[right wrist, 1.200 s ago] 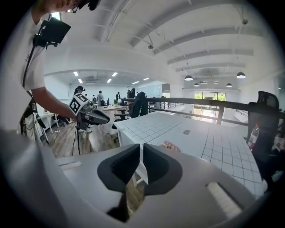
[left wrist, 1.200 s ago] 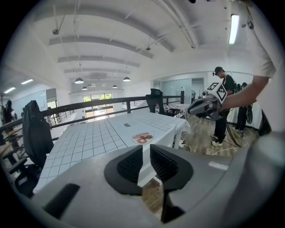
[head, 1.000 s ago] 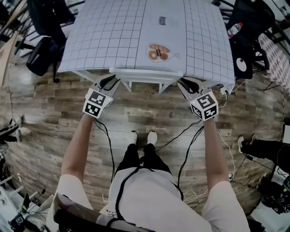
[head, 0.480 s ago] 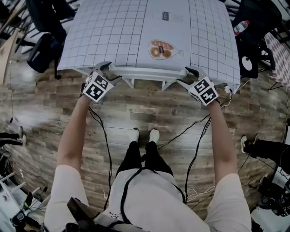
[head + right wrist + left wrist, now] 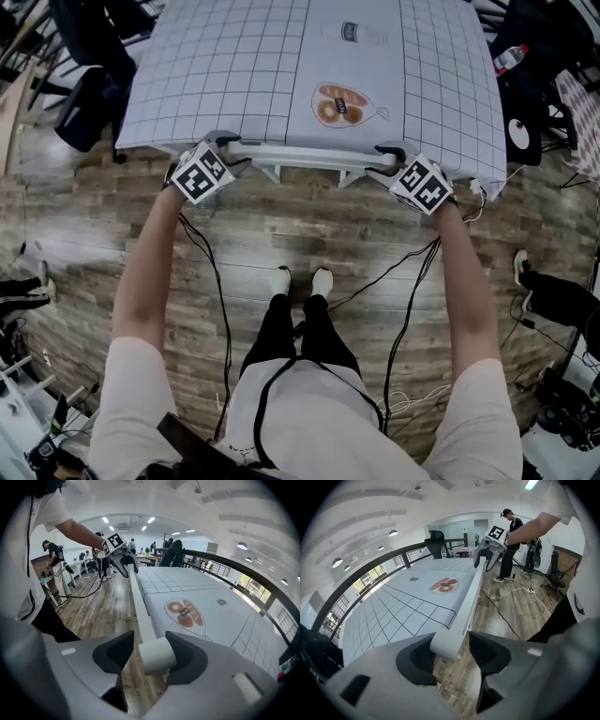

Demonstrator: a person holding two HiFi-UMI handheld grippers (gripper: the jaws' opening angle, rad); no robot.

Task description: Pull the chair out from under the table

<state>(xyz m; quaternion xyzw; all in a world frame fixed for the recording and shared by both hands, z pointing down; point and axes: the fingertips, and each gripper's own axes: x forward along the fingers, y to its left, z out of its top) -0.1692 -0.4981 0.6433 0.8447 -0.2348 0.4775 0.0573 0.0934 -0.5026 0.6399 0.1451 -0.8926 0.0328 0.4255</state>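
Observation:
The chair shows only as its white top rail [image 5: 300,156] along the near edge of the table [image 5: 234,66], which has a grid cloth. My left gripper [image 5: 223,142] straddles the rail's left end [image 5: 449,645]. Its jaws are closing; one pad is against the rail and a gap shows on the other side. My right gripper [image 5: 390,150] straddles the right end [image 5: 157,656] the same way, jaws closing with a gap on the floor side. Each gripper view shows the other gripper [image 5: 489,557] [image 5: 123,560] at the far end of the rail.
A bread print [image 5: 336,105] lies on the cloth. Dark chairs and bags [image 5: 89,103] stand at the table's left, a bottle [image 5: 511,58] and more gear at the right. Cables [image 5: 403,281] trail over the wood floor beside my feet [image 5: 300,281]. A person [image 5: 511,541] stands further off.
Both grippers moved from the floor side up to the table's edge and sank onto the rail's two ends. Their jaws opened wide and now have the rail between them.

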